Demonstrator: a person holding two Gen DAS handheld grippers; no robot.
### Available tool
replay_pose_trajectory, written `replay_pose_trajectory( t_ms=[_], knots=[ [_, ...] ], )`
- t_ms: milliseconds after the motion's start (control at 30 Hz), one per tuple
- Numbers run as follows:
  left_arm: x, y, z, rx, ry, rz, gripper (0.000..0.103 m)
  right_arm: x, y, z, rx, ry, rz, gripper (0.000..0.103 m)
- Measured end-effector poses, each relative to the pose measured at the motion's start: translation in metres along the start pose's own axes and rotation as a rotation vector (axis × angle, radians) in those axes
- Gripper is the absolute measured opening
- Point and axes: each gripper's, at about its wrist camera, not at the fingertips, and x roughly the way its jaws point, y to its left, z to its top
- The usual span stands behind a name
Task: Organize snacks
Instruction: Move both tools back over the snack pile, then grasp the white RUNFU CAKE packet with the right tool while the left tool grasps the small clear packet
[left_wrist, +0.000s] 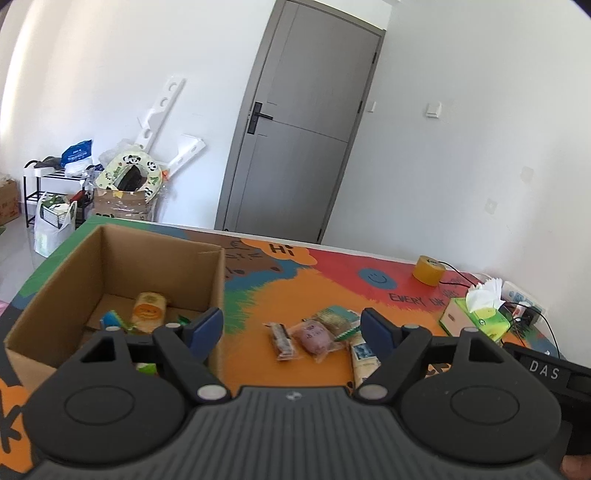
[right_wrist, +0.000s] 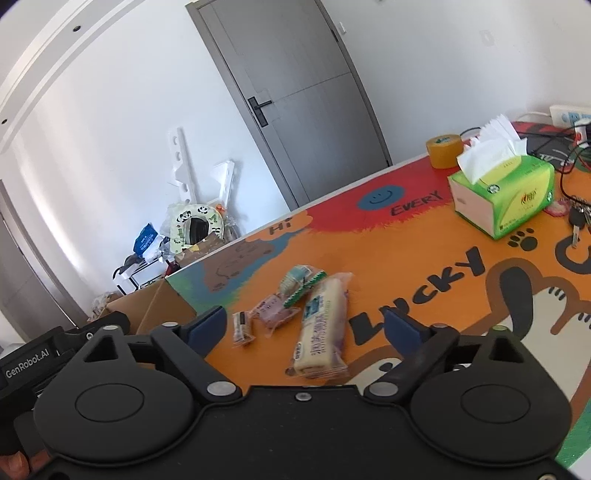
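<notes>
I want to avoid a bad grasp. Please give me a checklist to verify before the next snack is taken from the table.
1. Right claw open, nothing between its fingers: ok.
2. Left claw open and empty: ok.
3. Long white snack pack lies free on the table mat, ahead of the right claw: ok.
4. Cardboard box open, with room inside: ok.
5. Small pink snack lies apart from its neighbours: not ok, they overlap.
6. Tissue box out of the way: ok.
</notes>
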Motion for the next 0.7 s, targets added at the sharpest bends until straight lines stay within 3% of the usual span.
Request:
replay_pose_trajectory(
  t_ms=[367,700],
  knots=[
    [0.022,-0.022,-0.004,0.064,0.026,-0.018,0.062,0.020,-0.014,-0.002,0.023,0.043,0.009,0.075],
    [0.055,-0.029,-0.012,0.076,0.068,0.005,0.052,0.052,-0.023,-0.006,0.041,0.104,0.030,0.065]
  ],
)
